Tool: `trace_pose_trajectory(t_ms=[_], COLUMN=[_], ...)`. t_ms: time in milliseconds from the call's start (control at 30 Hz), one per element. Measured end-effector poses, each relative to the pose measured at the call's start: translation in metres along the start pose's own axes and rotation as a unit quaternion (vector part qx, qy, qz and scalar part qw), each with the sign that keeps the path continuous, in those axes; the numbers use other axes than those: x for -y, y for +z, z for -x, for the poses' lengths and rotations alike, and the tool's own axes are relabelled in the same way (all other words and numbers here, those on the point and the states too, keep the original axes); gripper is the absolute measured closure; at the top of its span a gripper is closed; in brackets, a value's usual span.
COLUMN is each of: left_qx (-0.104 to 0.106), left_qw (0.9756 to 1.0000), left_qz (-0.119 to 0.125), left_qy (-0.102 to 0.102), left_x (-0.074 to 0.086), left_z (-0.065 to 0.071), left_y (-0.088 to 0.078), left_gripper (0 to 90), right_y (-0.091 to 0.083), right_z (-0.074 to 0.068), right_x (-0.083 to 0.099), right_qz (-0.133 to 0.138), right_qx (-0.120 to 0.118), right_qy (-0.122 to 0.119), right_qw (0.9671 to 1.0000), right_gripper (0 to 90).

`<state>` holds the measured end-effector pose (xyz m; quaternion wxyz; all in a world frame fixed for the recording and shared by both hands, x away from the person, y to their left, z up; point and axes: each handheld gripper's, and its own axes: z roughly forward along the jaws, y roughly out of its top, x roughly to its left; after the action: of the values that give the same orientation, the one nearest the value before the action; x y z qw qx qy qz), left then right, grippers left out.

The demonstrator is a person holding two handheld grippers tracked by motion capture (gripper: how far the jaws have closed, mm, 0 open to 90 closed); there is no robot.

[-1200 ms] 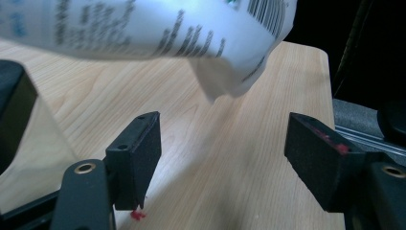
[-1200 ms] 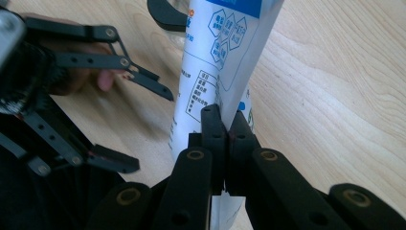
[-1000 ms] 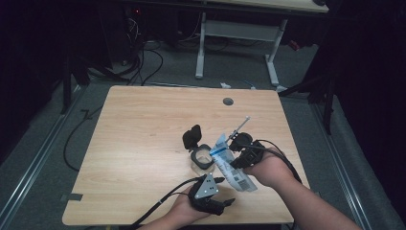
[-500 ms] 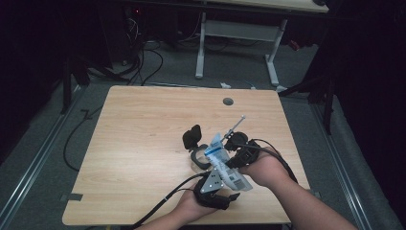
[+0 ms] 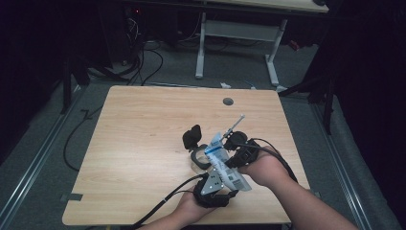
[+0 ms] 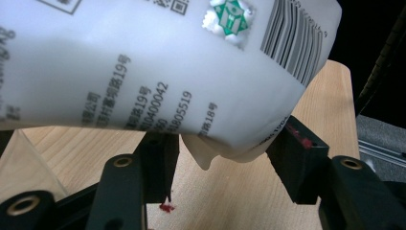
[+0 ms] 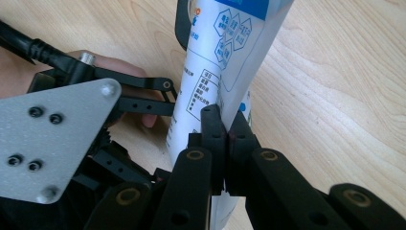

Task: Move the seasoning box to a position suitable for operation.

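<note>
We hold a white printed pouch [image 5: 221, 160] between our two tools above the wooden surface [image 5: 139, 143]. The right tool [image 7: 225, 125] is clamped tight on the pouch's edge, its jaws pressed together on the film. The left tool [image 6: 220, 153] sits just below the pouch's bottom end — its jaws have just been closing, with the pouch's lower corner between them, the right jaw touching the film, the left jaw a little apart. Just beyond the tools, a black ring-shaped object [image 5: 197, 154] lies on the surface.
</note>
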<state>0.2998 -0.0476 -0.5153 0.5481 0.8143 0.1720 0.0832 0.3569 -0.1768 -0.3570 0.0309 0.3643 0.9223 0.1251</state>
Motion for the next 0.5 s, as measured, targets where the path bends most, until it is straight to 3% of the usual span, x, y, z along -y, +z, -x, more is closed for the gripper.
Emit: trace_pose_trajectory(t_ms=[367,500], left_qx=[-0.012,-0.021], left_qw=[0.9997,0.9989], left_qz=[0.012,0.025], left_qy=[0.015,0.034], left_x=[-0.002,-0.004], left_z=[0.007,0.011], left_y=[-0.006,-0.011], left_gripper=[49.1,50.8], right_y=[-0.002,-0.001], right_z=[0.001,0.001], right_x=[-0.001,-0.004], right_qz=[0.0,-0.001], right_qx=[0.003,0.003], right_qy=[0.001,-0.002], right_qw=[1.0,1.0], right_gripper=[89.1,89.3])
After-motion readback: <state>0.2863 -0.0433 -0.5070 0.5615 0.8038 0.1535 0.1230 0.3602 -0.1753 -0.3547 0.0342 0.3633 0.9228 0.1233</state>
